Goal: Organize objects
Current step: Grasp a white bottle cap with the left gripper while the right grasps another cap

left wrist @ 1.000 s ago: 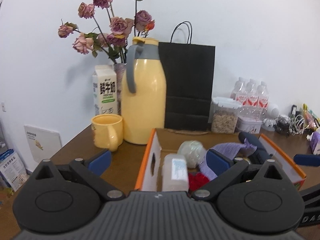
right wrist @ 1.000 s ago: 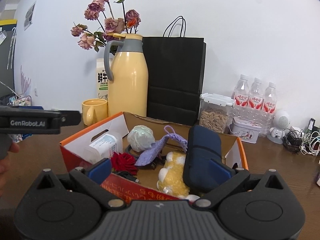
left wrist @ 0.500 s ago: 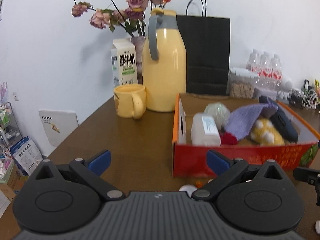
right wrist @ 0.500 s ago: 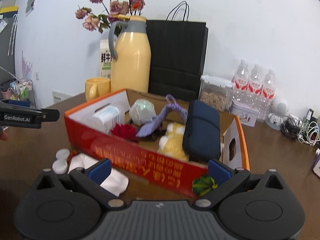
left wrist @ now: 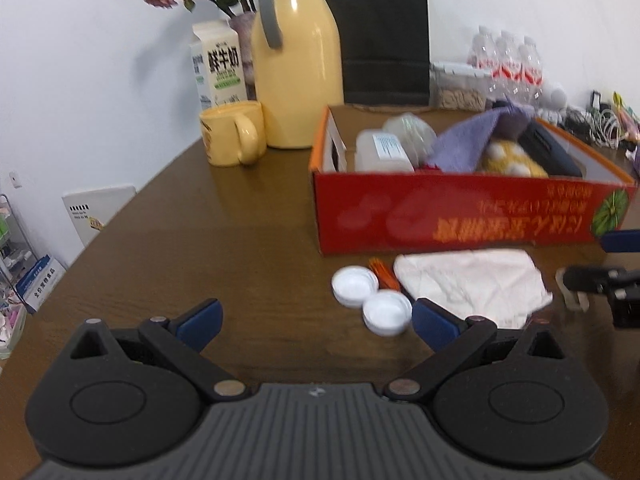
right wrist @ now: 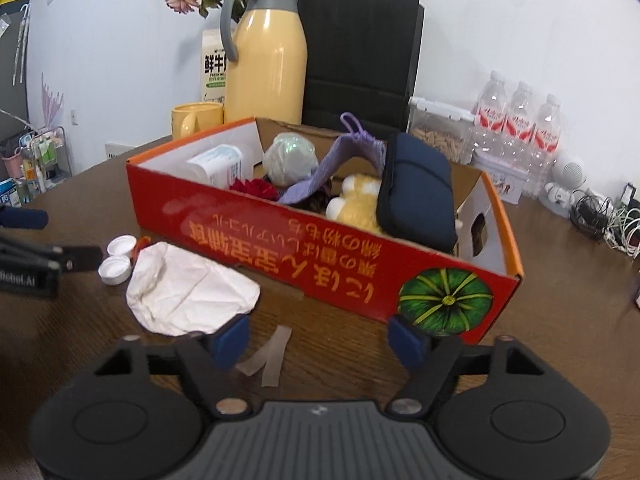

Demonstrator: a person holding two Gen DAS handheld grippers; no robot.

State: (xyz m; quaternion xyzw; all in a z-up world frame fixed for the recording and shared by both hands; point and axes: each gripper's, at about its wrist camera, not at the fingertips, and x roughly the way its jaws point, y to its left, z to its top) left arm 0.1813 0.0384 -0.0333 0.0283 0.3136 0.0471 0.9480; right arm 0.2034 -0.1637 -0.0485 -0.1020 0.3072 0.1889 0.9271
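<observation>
Nearest the right hand-held gripper (right wrist: 319, 338), two strips of tape (right wrist: 267, 356) lie crossed on the surface (right wrist: 560, 320), roughly between its blue pads. Its jaws are closing, with nothing gripped; the pads touch no object. The left hand-held gripper (left wrist: 316, 318) stands wide open and empty over bare wood, with two white caps (left wrist: 370, 298) just beyond its right finger.

A little farther lie a crumpled white cloth (right wrist: 188, 284), touching the caps on one side, and a small orange item (left wrist: 382, 272) too blurred to name. All of these lie loose in front of the red box (right wrist: 320, 256).

The box already holds a white bottle (right wrist: 218, 164), a pale ball (right wrist: 290, 158), a purple cloth (right wrist: 340, 164), a yellow plush (right wrist: 356, 202), a navy pouch (right wrist: 418, 192) and something red.

Behind stand a yellow mug (left wrist: 232, 132), a yellow jug (left wrist: 298, 68), a milk carton (left wrist: 220, 68) and a black bag (left wrist: 384, 32).

The step in hand looks like reaching for the loose items. Next, the right gripper likely needs to drop lower and pinch flat against the wood, since the tape is thin.
</observation>
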